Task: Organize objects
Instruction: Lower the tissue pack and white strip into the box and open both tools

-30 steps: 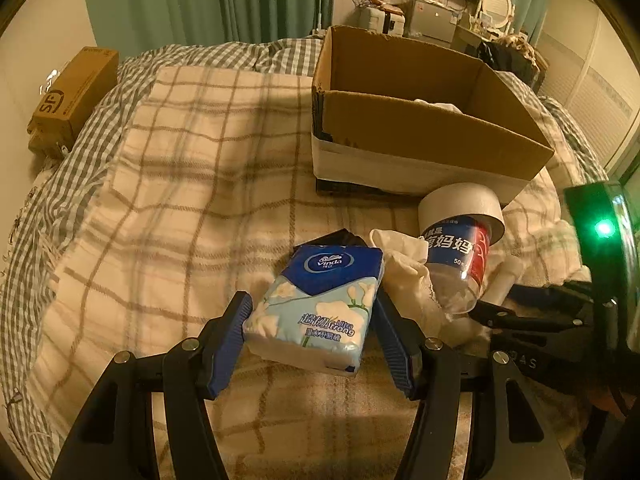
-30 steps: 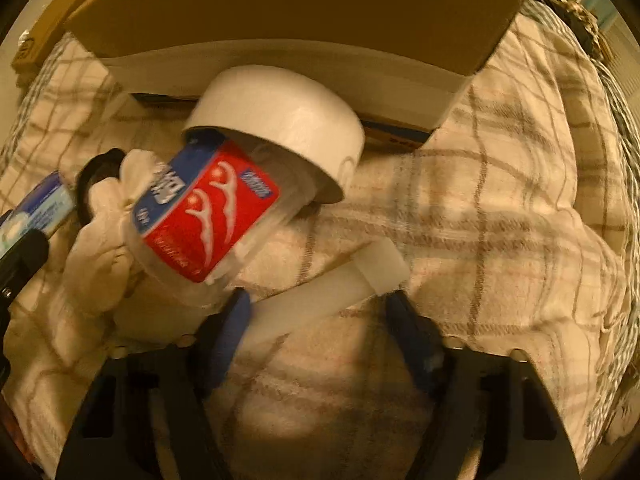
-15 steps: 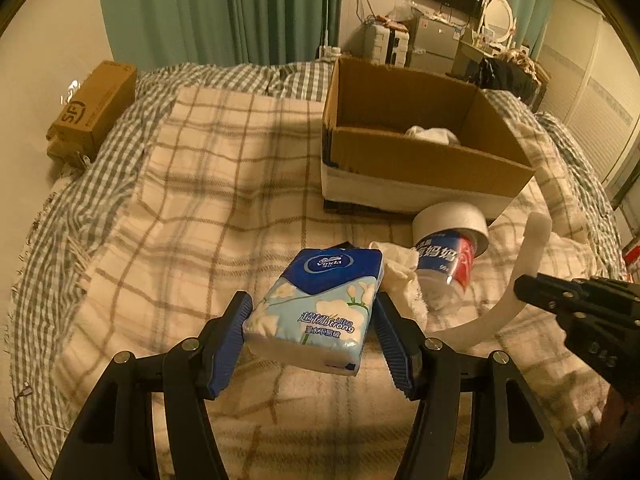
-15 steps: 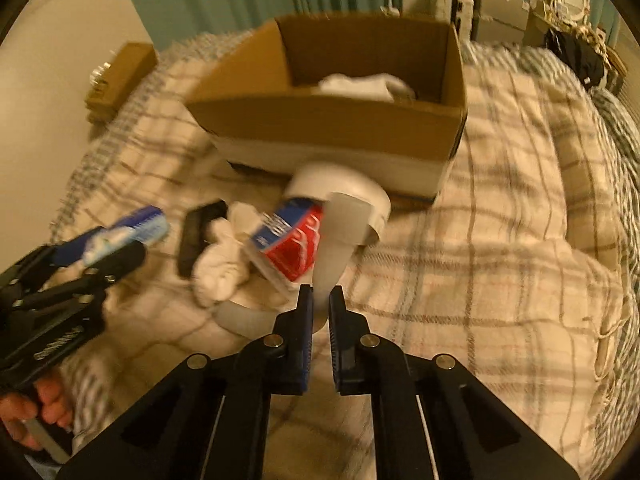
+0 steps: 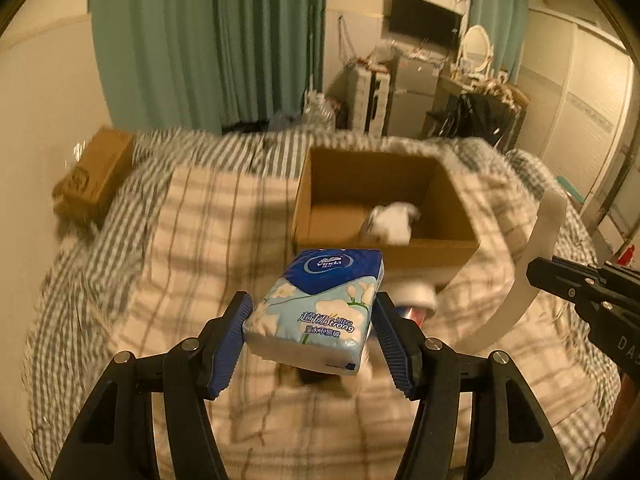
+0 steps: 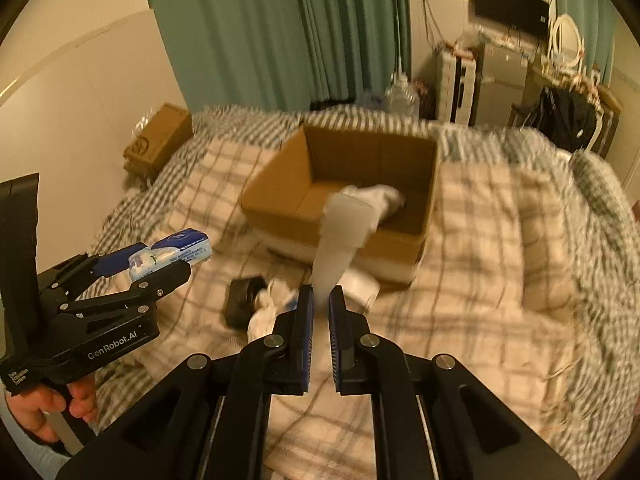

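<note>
My left gripper [image 5: 312, 320] is shut on a blue and white tissue pack [image 5: 316, 308] and holds it in the air in front of the open cardboard box [image 5: 384, 248]. The pack also shows in the right wrist view [image 6: 172, 254]. My right gripper [image 6: 321, 300] is shut on a curved white plastic strip [image 6: 340, 248], which also shows in the left wrist view [image 5: 528, 280], raised above the bed. The box [image 6: 340, 216] holds a white cloth [image 6: 380, 196].
A plaid blanket [image 6: 500, 260] covers the bed. A black object [image 6: 240, 306], a white sock [image 6: 268, 308] and a tape roll [image 5: 416, 294] lie in front of the box. A small brown box [image 5: 96, 172] sits at the bed's left edge. Furniture stands behind.
Both grippers have risen higher above the bed with their loads and moved toward the box. The items on the blanket now lie farther below.
</note>
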### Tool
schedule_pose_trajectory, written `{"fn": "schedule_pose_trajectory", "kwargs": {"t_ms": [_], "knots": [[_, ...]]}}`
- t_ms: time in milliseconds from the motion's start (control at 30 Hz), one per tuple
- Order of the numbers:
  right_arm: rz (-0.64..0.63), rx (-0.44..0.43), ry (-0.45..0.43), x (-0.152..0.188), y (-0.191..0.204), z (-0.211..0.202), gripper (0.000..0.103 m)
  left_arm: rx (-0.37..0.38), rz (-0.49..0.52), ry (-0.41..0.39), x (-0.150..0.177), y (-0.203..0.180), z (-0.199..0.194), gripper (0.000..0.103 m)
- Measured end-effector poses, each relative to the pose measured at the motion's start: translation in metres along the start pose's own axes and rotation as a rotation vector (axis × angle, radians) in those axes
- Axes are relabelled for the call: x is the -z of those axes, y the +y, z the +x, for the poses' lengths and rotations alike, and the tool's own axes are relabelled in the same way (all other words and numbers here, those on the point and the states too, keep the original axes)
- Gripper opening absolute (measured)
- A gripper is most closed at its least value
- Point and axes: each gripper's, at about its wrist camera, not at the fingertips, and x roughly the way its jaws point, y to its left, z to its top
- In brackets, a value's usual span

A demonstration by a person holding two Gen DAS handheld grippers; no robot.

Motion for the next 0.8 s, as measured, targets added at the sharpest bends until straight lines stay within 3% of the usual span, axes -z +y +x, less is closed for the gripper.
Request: {"fn": "schedule_pose_trajectory", "kwargs": {"t_ms": [167, 433, 600, 800], "knots": [[-0.035, 0.035, -0.074, -0.037, -0.005, -0.025, 0.007, 0.011, 0.084, -0.075, -0.039, -0.020, -0.013, 0.063], [-0.083, 0.077, -0.144, -0.093, -0.012, -0.043, 0.007, 0.044, 0.110, -0.143, -0.093, -0.039, -0.011, 0.063], [-0.085, 0.087, -0.157, -0.120, -0.019, -0.031, 0.007, 0.056, 0.089, -0.156, -0.118, -0.040, 0.008, 0.063], [-0.078, 0.087, -0.122, -0.138, -0.033, 0.004, 0.007, 0.059, 0.047, -0.116, -0.130, -0.035, 0.056, 0.063]]}}
